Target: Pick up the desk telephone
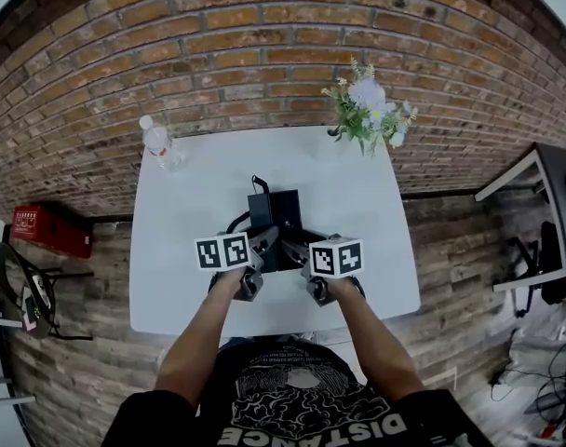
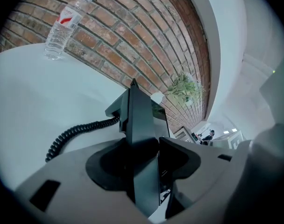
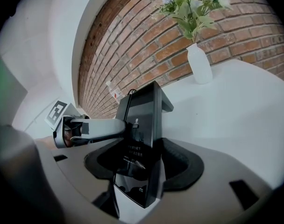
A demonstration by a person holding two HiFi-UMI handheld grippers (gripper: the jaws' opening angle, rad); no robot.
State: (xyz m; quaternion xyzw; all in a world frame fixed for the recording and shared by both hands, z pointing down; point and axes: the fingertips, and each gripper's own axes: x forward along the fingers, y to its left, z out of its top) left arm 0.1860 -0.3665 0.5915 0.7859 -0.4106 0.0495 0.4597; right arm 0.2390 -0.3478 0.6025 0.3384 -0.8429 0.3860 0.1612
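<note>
Brick wall (image 1: 264, 45): fills the upper frame, behind the table.
White table (image 1: 171, 250): centre of the head view, far edge against the wall.
Desk telephone (image 1: 276, 214): black, at mid-table, its near end between both grippers.
Left gripper (image 2: 143, 153): clenched on the telephone's left edge.
Right gripper (image 3: 139, 160): clamped on the telephone's right edge.
Flower vase (image 1: 369, 110): table's upper right corner.
Water bottle (image 1: 158, 143): upright, table's upper left corner.
Coiled cord (image 2: 76, 134): left of the telephone.
</note>
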